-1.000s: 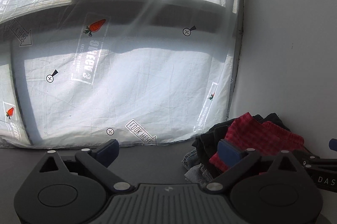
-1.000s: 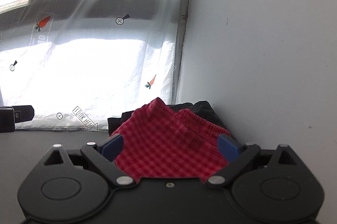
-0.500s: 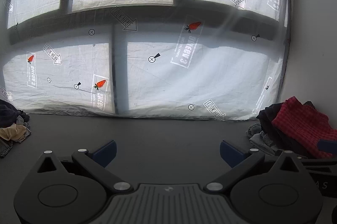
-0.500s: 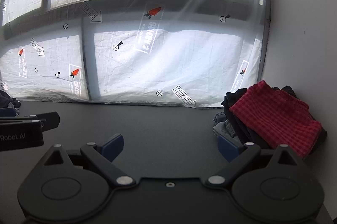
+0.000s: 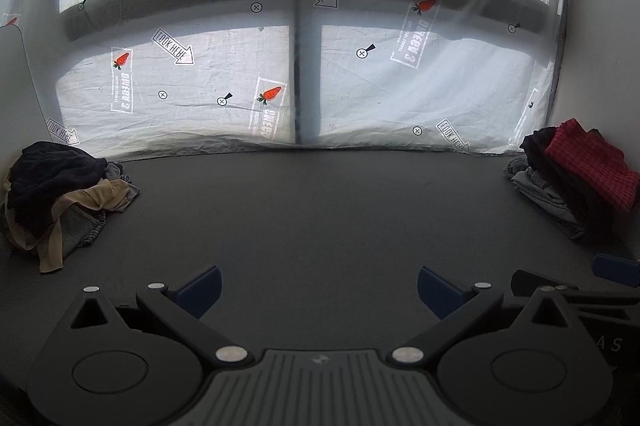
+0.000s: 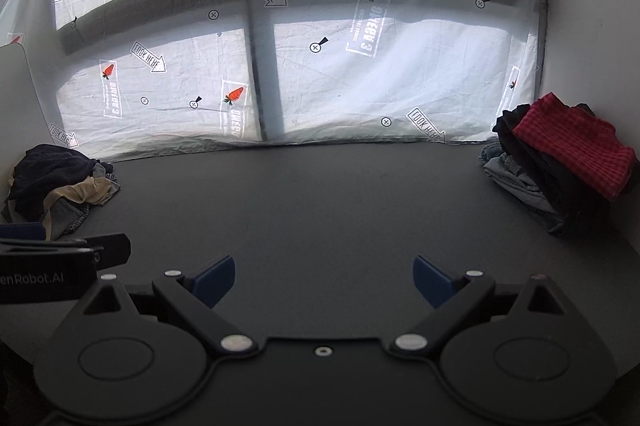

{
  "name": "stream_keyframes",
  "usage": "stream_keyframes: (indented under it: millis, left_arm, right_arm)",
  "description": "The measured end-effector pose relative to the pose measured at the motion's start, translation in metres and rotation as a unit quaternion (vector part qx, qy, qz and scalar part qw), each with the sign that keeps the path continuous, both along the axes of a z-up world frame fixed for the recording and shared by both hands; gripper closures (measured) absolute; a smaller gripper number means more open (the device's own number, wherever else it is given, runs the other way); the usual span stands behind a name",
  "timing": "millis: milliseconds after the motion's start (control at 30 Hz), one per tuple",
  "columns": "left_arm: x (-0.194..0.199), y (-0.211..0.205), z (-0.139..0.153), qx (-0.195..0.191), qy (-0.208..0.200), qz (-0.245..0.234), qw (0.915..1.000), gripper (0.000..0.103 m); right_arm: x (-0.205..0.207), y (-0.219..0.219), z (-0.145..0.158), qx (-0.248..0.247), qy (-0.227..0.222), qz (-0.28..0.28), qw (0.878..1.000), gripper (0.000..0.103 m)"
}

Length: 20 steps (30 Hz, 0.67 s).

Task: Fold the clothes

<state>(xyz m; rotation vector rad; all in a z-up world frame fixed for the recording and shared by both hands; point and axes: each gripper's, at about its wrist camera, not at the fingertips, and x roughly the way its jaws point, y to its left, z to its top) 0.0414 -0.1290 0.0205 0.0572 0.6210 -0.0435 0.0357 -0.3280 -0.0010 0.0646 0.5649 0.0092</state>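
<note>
While the left gripper (image 5: 318,286) hovers spread and empty over the bare tabletop (image 5: 320,210), the unfolded heap (image 5: 56,194) lies far to its left. From the right gripper (image 6: 322,276), equally spread, that heap (image 6: 60,182) sits farther, so the left looks nearer.

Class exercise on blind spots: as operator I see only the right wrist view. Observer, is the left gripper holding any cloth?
Observer: No. The left wrist view shows the left gripper open, only bare dark grey tabletop between its blue pads.
Operator: What lies behind it, at the rumpled dark clothes pile's near side?
Observer: A loose tan fabric strip trails from the pile onto the tabletop.
</note>
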Motion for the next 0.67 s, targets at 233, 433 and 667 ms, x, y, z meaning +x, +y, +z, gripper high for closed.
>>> stream_keyframes:
  millis: [233, 433, 667]
  left_arm:
    - [-0.031, 0.035, -0.013, -0.011, 0.042, 0.027, 0.9987, 0.0]
    - [-0.049, 0.043, -0.018, -0.011, 0.041, 0.028, 0.9987, 0.0]
    - [-0.064, 0.049, -0.017, -0.02, 0.034, 0.019, 0.999, 0.0]
  right_arm:
    - [-0.033, 0.034, -0.001, -0.001, 0.01, 0.017, 1.0, 0.006]
    - [-0.053, 0.046, -0.007, -0.01, 0.017, 0.024, 1.0, 0.006]
    - [-0.07, 0.049, -0.007, -0.009, 0.007, 0.015, 1.0, 0.006]
